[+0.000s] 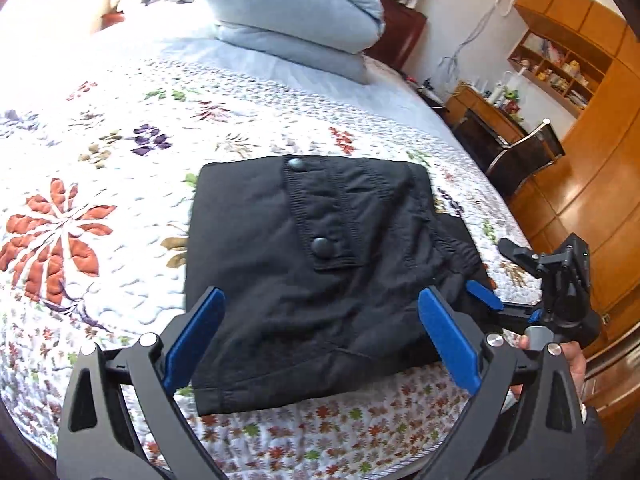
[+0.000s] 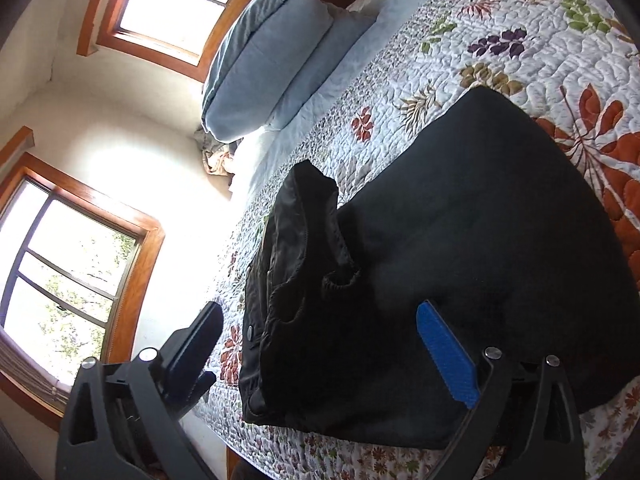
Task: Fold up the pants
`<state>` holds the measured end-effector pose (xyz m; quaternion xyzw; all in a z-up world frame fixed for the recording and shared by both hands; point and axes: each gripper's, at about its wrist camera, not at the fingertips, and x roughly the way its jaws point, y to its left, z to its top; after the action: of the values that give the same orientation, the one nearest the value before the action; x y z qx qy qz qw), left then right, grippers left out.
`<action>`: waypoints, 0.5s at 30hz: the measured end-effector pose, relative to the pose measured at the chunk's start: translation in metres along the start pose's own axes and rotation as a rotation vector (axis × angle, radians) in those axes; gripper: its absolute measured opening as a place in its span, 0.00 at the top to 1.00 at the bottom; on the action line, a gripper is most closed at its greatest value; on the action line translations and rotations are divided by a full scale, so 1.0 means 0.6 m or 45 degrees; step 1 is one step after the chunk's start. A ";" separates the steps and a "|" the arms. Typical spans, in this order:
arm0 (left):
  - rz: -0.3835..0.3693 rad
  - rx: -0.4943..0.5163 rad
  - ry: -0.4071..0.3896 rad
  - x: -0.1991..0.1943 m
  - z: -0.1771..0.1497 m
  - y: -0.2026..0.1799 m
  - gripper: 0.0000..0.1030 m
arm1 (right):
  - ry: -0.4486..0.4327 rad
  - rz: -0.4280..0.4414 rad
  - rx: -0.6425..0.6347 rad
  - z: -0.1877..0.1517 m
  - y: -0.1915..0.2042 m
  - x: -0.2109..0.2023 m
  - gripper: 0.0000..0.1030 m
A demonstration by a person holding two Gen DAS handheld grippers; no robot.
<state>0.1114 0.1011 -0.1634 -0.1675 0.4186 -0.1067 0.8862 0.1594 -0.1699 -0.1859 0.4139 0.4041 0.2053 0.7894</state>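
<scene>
Left gripper (image 1: pixel 322 334): fingers (image 1: pixel 195 336) spread wide, blue pads straddling the near edge of the pants (image 1: pixel 312 264), nothing clamped. Whether the pads brush the cloth I can't tell.

Right gripper (image 2: pixel 320 354): fingers (image 2: pixel 448 356) also wide apart, nothing gripped. One pad sits over the black fabric, the other off the pants' edge, over the bed's side. In the left wrist view the right gripper (image 1: pixel 532 280) shows at the pants' right edge, with a hand (image 1: pixel 560 360) holding it.

Pants: black, folded into a compact, roughly rectangular bundle, lying flat on the bed (image 1: pixel 100 208) near its front edge. A flap with two round snap buttons (image 1: pixel 322 246) lies on top, running from the far edge toward the middle. Gathered elastic waistband (image 2: pixel 340 280) bunched at the bundle's right side as the left wrist view shows it. Long axis: bundle is close to square in the left wrist view, slightly longer running away from the left gripper; can't call it firmly under fisheye.

Bed carries a white floral quilt (image 2: pixel 500 60); a folded light-blue duvet (image 1: pixel 288 12) is stacked at the far end, well apart from the pants.

Containers: wooden wall shelf (image 1: pixel 560 68) beyond the bed holds small bottles and items, too small to identify. Wooden desk (image 1: pixel 480 108) below it carries more clutter.
</scene>
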 end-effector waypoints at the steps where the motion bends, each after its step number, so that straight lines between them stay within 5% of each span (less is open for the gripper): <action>1: 0.042 -0.031 0.015 -0.003 0.003 0.020 0.06 | 0.003 -0.001 -0.005 0.000 0.001 0.005 0.04; 7: 0.235 -0.162 0.099 0.012 0.009 0.101 0.06 | 0.038 0.023 -0.067 0.005 0.020 0.045 0.04; 15: 0.235 -0.208 0.103 0.008 0.004 0.123 0.06 | 0.082 0.005 -0.124 -0.001 0.048 0.104 0.04</action>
<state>0.1198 0.1682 -0.1941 -0.1957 0.4748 0.0030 0.8580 0.1959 -0.1118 -0.1919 0.3689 0.4180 0.2395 0.7949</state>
